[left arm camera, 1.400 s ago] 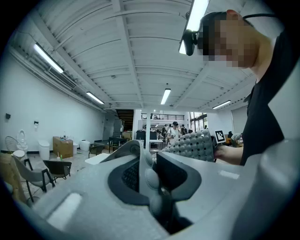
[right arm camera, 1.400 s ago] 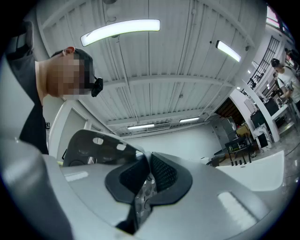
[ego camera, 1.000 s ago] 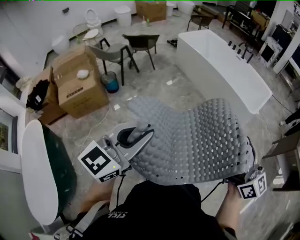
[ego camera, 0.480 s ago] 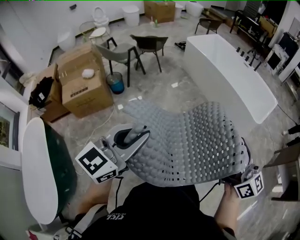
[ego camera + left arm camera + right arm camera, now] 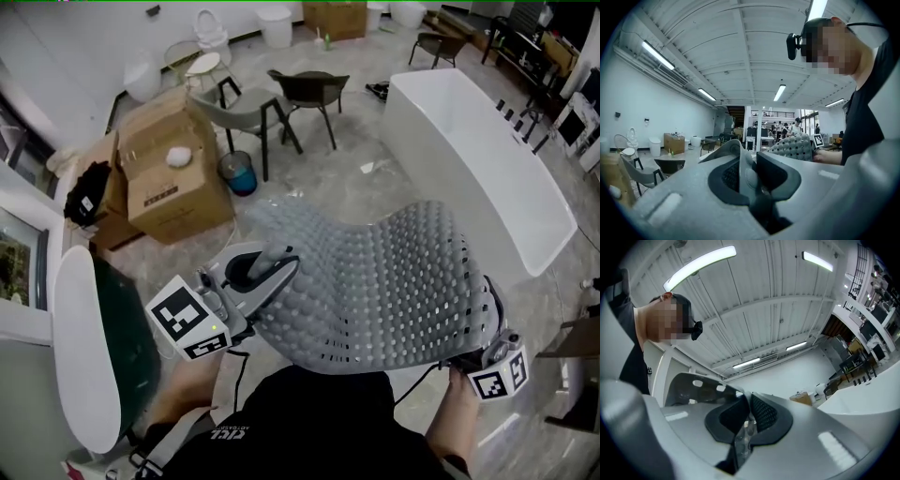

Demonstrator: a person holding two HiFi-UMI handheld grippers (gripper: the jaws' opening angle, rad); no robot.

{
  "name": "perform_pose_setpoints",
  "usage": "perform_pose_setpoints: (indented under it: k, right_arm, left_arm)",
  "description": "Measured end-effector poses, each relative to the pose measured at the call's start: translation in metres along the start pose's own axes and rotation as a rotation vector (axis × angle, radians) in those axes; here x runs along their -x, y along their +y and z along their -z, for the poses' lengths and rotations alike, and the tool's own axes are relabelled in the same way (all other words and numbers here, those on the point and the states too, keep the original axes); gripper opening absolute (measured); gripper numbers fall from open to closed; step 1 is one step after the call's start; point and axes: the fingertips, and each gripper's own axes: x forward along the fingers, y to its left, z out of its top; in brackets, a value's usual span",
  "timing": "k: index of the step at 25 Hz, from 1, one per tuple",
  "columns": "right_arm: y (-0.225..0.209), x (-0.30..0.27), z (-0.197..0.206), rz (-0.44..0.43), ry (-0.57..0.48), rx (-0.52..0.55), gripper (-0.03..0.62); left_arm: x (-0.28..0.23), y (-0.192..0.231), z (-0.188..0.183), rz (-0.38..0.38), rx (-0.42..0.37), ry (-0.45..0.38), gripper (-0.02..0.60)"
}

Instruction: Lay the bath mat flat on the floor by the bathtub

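The grey studded bath mat (image 5: 384,281) hangs in the air, held stretched between both grippers over the person's lap. My left gripper (image 5: 279,261) is shut on the mat's left edge, and the left gripper view shows that edge pinched between its jaws (image 5: 743,169), with the mat (image 5: 797,146) stretching away to the right. My right gripper (image 5: 485,354) grips the mat's near right corner, and the right gripper view shows its jaws (image 5: 747,422) shut on the mat's edge (image 5: 693,386). The white bathtub (image 5: 478,159) stands on the floor at the upper right.
Cardboard boxes (image 5: 169,169) stand at the left, with a blue bin (image 5: 239,173) and two dark chairs (image 5: 309,94) beyond the mat. A white oval fixture with a dark green inside (image 5: 84,347) is close at the left. Grey marble floor (image 5: 366,183) lies between mat and tub.
Both grippers keep their hold on the mat. The head view has shifted: tub, boxes and chairs sit slightly lower and to the right than before.
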Motion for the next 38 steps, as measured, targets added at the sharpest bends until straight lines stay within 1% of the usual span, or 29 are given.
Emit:
perform_pose_setpoints:
  k: [3, 7, 10, 13, 18, 23, 26, 30, 34, 38]
  right_arm:
    - [-0.041, -0.035, 0.000, 0.013, 0.003, -0.021, 0.012]
    - [-0.079, -0.070, -0.002, 0.016, 0.000, -0.024, 0.012]
    - [-0.102, -0.094, -0.004, 0.015, -0.004, -0.011, 0.012]
    - [-0.120, -0.116, -0.005, 0.031, 0.000, -0.008, 0.012]
    - [-0.141, -0.146, 0.002, 0.064, 0.002, 0.012, 0.012]
    - [-0.164, -0.186, 0.016, 0.132, 0.012, 0.039, 0.012]
    - [-0.178, -0.222, 0.022, 0.177, 0.012, 0.058, 0.012]
    - [-0.192, -0.273, 0.027, 0.263, -0.007, 0.086, 0.012]
    - [-0.207, -0.321, 0.036, 0.349, -0.027, 0.100, 0.012]
    - [-0.218, -0.357, 0.048, 0.426, -0.036, 0.102, 0.012]
  left_arm:
    - [-0.040, 0.033, -0.009, 0.006, 0.007, 0.013, 0.061]
    - [-0.083, 0.069, -0.017, 0.014, -0.001, 0.021, 0.061]
    - [-0.106, 0.097, -0.023, 0.007, -0.009, 0.010, 0.061]
    - [-0.125, 0.124, -0.030, 0.004, 0.001, 0.000, 0.061]
    - [-0.151, 0.167, -0.035, 0.050, -0.006, -0.019, 0.061]
    - [-0.184, 0.230, -0.030, 0.114, 0.012, -0.028, 0.061]
    - [-0.207, 0.273, -0.034, 0.173, 0.005, -0.024, 0.061]
    - [-0.232, 0.340, -0.043, 0.252, 0.011, -0.029, 0.061]
    - [-0.251, 0.415, -0.051, 0.287, 0.007, -0.016, 0.061]
    - [-0.277, 0.465, -0.053, 0.346, 0.003, 0.013, 0.060]
